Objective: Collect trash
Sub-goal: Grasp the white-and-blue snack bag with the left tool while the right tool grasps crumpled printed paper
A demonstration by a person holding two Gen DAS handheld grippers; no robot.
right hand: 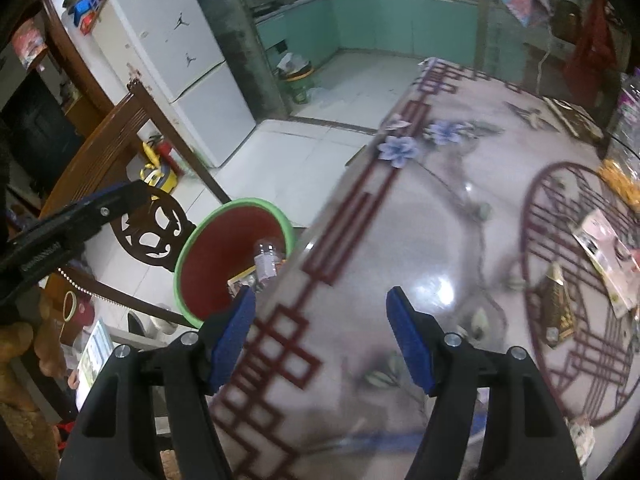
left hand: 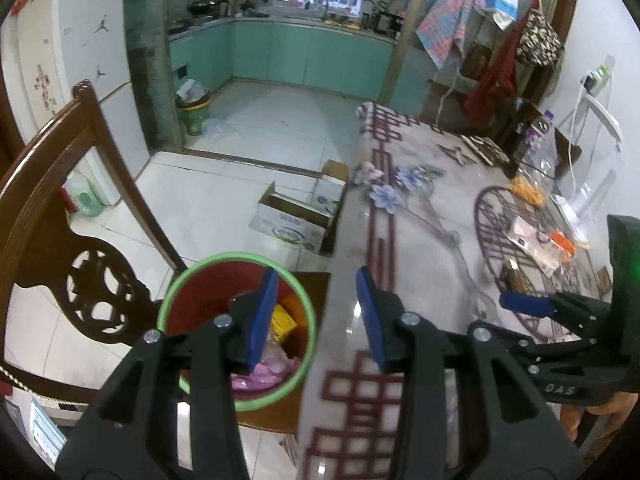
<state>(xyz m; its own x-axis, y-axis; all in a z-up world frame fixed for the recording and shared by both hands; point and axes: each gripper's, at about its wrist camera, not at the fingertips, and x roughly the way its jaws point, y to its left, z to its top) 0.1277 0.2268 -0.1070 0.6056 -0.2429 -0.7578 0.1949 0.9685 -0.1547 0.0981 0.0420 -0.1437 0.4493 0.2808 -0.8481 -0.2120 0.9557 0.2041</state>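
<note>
Two wrist-cam views over a dining table w/ a glossy floral cloth (right hand: 420, 240). Left gripper (left hand: 316, 312) hangs above the table's left edge; its jaws are partly apart and nothing sits btwn the blue pads; one pad is over the bin, the other over the cloth. Just beside the table edge stands a red bin w/ a green rim (left hand: 236, 400), resting on a wooden chair seat (left hand: 312, 284); inside it are a yellow packet (left hand: 283, 322), pink plastic (left hand: 260, 376) and, in the right view, a clear plastic bottle (right hand: 266, 260) tilted against the bin's wall nearest the table. Right gripper (right hand: 320, 336) is over the cloth near the same edge; jaws wide apart, empty. More trash lies well apart on the table's far right: a pale wrapper (right hand: 608, 256), a dark packet (right hand: 560, 312), orange snacks in a clear bag (right hand: 622, 184). Chair back (left hand: 52, 216) at left; open cardboard box (left hand: 296, 220) on the tiled floor; white fridge (right hand: 188, 68) and teal kitchen cabinets (left hand: 304, 56) beyond.
</note>
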